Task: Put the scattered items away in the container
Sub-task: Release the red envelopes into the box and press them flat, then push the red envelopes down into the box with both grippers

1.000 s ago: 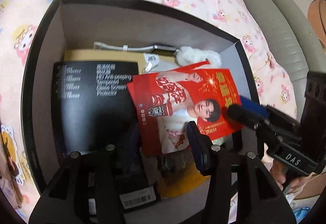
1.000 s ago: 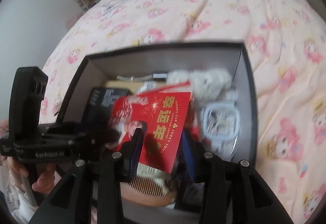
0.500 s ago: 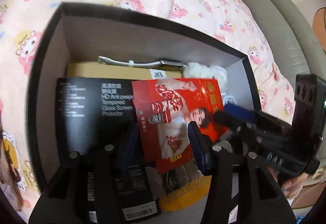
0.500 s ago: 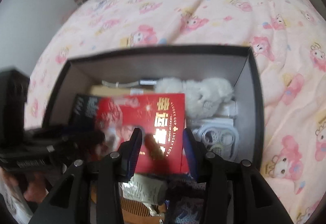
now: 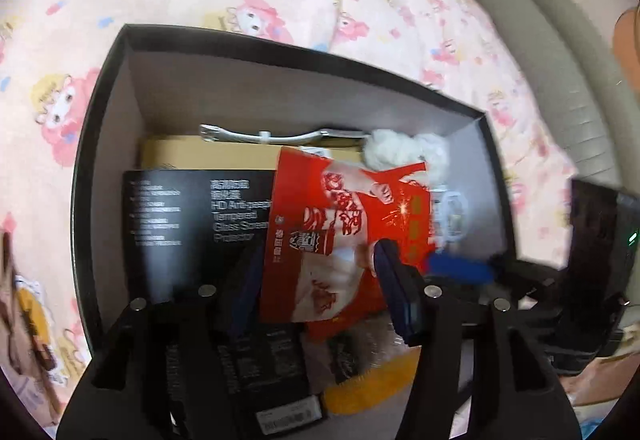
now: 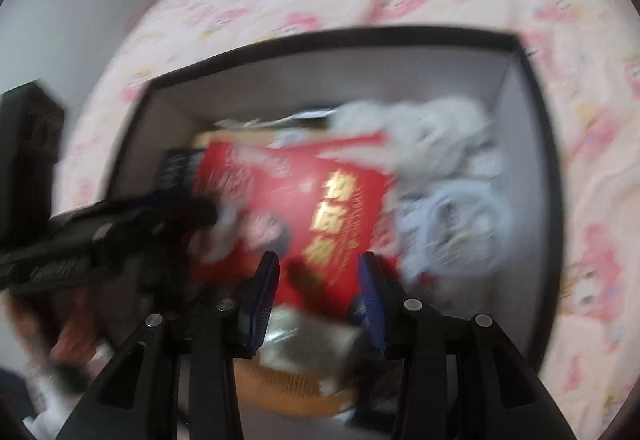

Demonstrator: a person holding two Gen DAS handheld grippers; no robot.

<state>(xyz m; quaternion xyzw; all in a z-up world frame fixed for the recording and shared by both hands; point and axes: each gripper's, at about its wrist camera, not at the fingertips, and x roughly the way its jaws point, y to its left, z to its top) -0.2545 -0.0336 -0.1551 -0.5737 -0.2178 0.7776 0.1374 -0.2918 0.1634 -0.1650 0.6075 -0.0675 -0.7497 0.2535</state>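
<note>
Our left gripper (image 5: pixel 320 288) and right gripper (image 6: pixel 318 292) both stand open, gripping nothing, over the red packet (image 5: pixel 344 224) lying inside the black box (image 5: pixel 104 88). We should lift straight clear so no finger snags it. Blur hides the right view's contents; whatever lies beneath the packet stays covered.

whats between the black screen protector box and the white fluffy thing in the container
In the left wrist view, the red packet lies between the black screen protector box and the white fluffy toy, overlapping the box's right edge.
</note>
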